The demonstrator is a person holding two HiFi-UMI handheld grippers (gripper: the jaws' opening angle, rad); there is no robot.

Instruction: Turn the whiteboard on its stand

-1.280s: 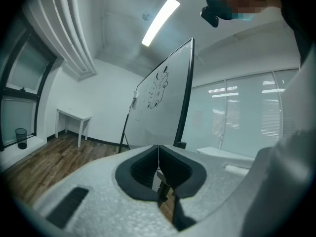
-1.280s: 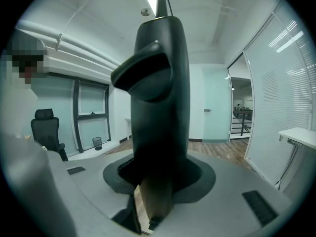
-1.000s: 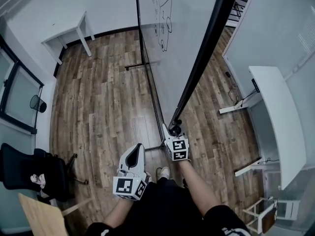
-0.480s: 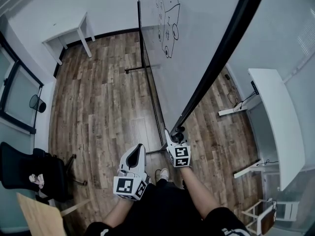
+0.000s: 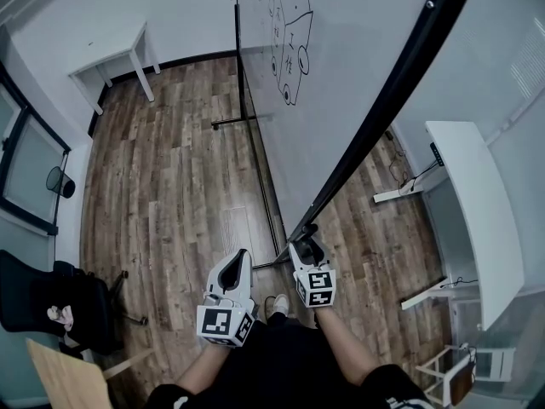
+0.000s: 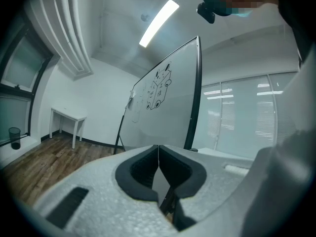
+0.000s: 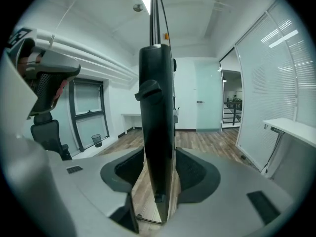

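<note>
The whiteboard (image 5: 341, 75), white with a black frame (image 5: 383, 118) and a marker drawing, stands on its black stand (image 5: 255, 152) ahead of me. Its near lower corner sits just above my right gripper (image 5: 305, 247). In the right gripper view the frame's edge (image 7: 157, 107) stands upright between the jaws. They have just been opening, the pads look just off the frame, and the gripper is open. My left gripper (image 5: 241, 258) hangs to the left of the board, shut, with nothing in it. The left gripper view shows its pads (image 6: 148, 169) meeting and the whiteboard (image 6: 163, 107) beyond.
A small white table (image 5: 119, 58) stands at the back left. A long white desk (image 5: 477, 203) runs along the right. An office chair (image 5: 51, 305) and a black bin (image 5: 64, 181) are at the left. Wooden floor lies to the left of the stand's foot (image 5: 238, 119).
The board's black edge has swung to the right and leans further over. My right gripper has come back toward me along the floor view. The left gripper has stayed put.
</note>
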